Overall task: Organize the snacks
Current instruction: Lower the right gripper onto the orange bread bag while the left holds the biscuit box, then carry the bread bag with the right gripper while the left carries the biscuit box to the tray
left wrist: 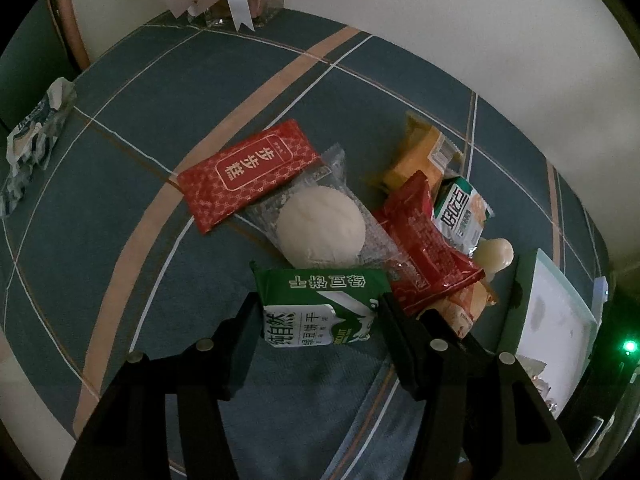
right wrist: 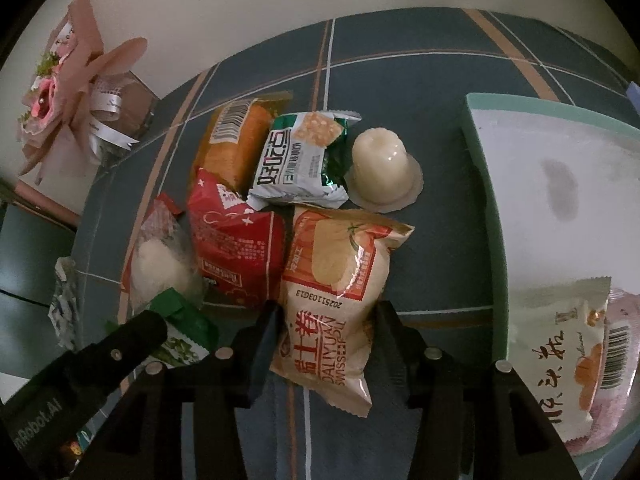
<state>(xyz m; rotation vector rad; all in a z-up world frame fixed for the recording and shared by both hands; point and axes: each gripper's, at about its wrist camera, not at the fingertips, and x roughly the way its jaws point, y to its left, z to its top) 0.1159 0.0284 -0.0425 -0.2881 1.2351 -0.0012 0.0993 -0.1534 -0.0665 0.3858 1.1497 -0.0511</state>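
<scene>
Green-and-white biscuit pack sits between the fingers of my left hand-held gripper, pads on both its sides. Swiss roll bag (cream and orange, puffy) lies flat between my right hand-held gripper's fingers. Behind: red crinkled pack, white-green cracker pack leaning on an orange bar, jelly cup upside down. Flat red sachet overlaps a clear-wrapped white bun. Two packs lie in the tray.
</scene>
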